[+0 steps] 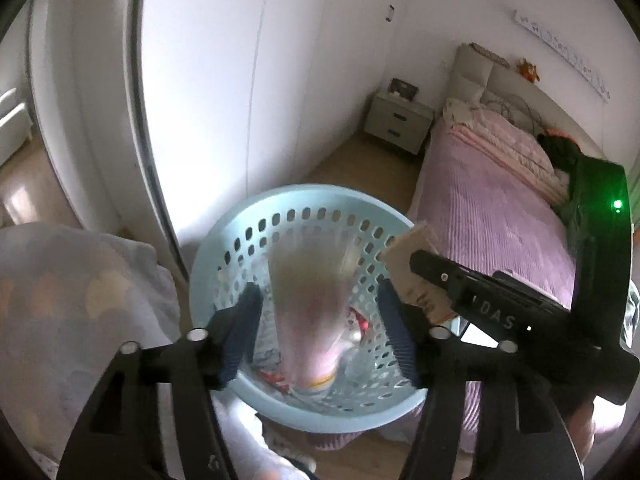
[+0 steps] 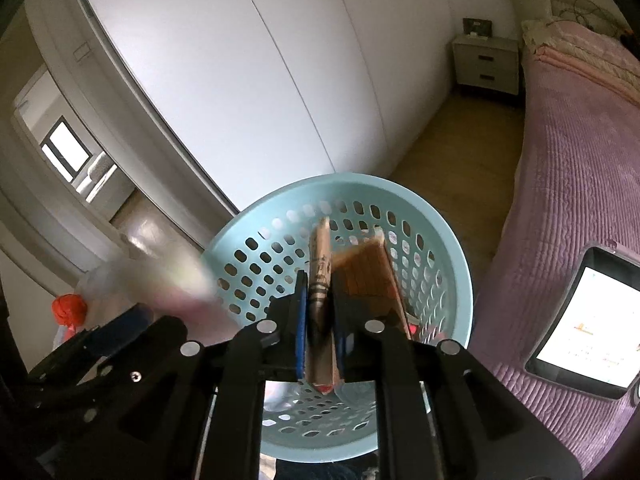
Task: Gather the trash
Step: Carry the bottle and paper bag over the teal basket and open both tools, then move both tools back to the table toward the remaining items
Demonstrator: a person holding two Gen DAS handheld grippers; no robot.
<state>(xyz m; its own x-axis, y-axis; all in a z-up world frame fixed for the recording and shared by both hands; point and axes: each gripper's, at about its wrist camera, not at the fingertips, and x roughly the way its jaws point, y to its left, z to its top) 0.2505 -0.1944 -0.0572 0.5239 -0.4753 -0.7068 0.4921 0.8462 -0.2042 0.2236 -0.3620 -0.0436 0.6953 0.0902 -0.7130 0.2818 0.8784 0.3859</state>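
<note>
A light blue perforated basket (image 1: 256,216) stands on the floor beside the bed, with wrappers and trash in its bottom. My left gripper (image 1: 318,312) is open right above it. A clear plastic bottle (image 1: 308,300), blurred, is between the spread fingers and over the basket, not gripped. My right gripper (image 2: 320,316) is shut on a flattened brown cardboard box (image 2: 360,276) and holds it over the basket (image 2: 452,272). The box also shows in the left wrist view (image 1: 416,272), at the basket's right rim.
A bed with a purple cover (image 1: 488,216) runs along the right. A tablet (image 2: 588,320) lies on the bed. White wardrobe doors (image 1: 240,80) stand behind the basket. A nightstand (image 1: 398,120) is at the far wall. A pale cloth bundle (image 1: 72,300) sits at left.
</note>
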